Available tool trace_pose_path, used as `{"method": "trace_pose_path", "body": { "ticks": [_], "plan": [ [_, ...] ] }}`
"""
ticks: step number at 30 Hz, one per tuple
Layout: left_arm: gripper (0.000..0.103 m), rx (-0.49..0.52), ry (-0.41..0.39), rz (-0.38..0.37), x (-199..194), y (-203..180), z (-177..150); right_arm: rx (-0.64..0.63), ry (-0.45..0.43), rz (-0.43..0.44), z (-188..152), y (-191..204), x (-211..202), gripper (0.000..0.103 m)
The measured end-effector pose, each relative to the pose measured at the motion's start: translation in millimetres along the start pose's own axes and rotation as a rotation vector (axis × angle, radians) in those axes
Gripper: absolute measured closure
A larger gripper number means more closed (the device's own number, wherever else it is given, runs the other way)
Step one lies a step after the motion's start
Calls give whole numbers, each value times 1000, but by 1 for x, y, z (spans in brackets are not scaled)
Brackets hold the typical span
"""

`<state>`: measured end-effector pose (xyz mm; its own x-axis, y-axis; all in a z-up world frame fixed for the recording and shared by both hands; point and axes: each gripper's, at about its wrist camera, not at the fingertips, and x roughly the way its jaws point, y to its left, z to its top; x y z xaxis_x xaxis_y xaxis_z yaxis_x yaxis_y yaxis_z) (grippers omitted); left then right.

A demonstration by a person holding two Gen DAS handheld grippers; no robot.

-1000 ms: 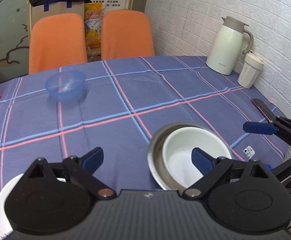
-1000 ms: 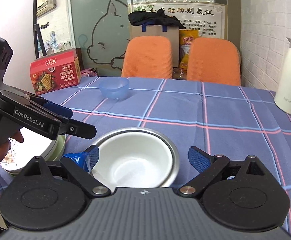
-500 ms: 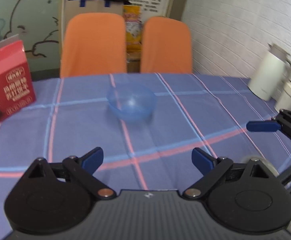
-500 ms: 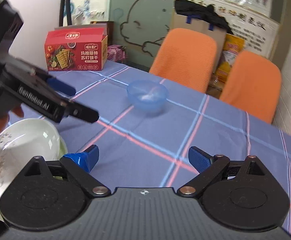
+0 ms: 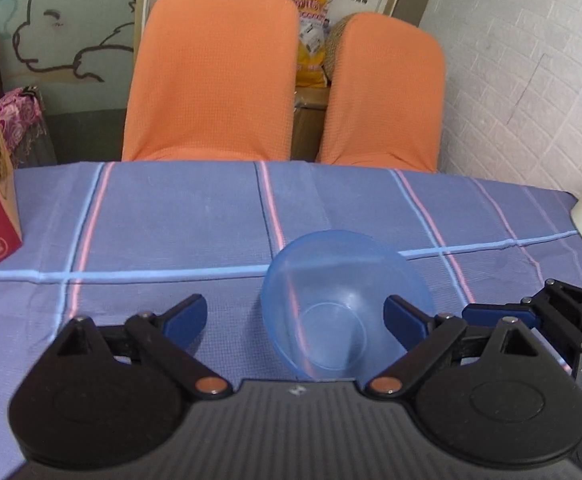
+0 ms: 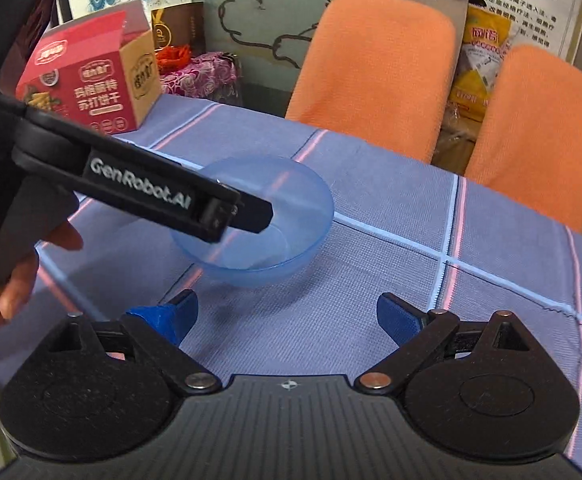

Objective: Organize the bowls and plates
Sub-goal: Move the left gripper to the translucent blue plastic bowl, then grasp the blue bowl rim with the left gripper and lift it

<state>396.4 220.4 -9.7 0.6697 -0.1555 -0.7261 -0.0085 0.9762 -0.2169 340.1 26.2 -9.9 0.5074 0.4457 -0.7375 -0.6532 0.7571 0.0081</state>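
The step in hand is judged to be the pickup of the blue bowl [image 5: 343, 308], which is sitting upright on the checked tablecloth [image 5: 171, 216] in the lower centre-right of the left wrist view. The left gripper [image 5: 295, 320] is hovering over it with its jaws spread wide: one fingertip [image 5: 401, 316] is lying over the bowl's right rim, while the other fingertip [image 5: 185, 314] is standing clear to the bowl's left, so nothing is being pinched. In the right wrist view the bowl [image 6: 287, 216] is appearing in the middle of the frame, partly hidden by the left gripper's arm crossing from the left edge. The right gripper [image 6: 283, 316] is waiting near the bowl's near side, jaws spread and empty. The red cracker box [image 6: 91, 88] is standing in the upper left, well apart from the bowl. The next move probably calls for setting one finger inside the bowl wall and one outside, then pressing the jaws together on the rim; the thin, smooth plastic is likely to slip or tip under an off-centre pinch.
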Motion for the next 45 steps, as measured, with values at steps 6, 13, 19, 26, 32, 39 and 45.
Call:
{"method": "trace_pose_path", "body": {
  "ticks": [6,13,19,26,32,39,45],
  "plan": [
    [9,7,47,59,12,9,-2,-14,44,17,-2,8,12,19],
    [9,38,62,71,17,15,3,0,108,17,14,9,16,17],
    [11,101,46,99,23,6,2,-12,39,35,13,13,25,17],
    [59,117,75,51,20,0,9,-77,-44,31,26,22,38,24],
    [65,158,44,-13,-10,-17,14,-123,-125,42,30,30,6,24],
    [65,189,22,-60,-48,-55,9,-114,-142,19,21,26,-42,23],
    [64,267,-8,-124,-95,-122,-21,-94,-150,-42,-13,20,-110,23]
  ]
}}
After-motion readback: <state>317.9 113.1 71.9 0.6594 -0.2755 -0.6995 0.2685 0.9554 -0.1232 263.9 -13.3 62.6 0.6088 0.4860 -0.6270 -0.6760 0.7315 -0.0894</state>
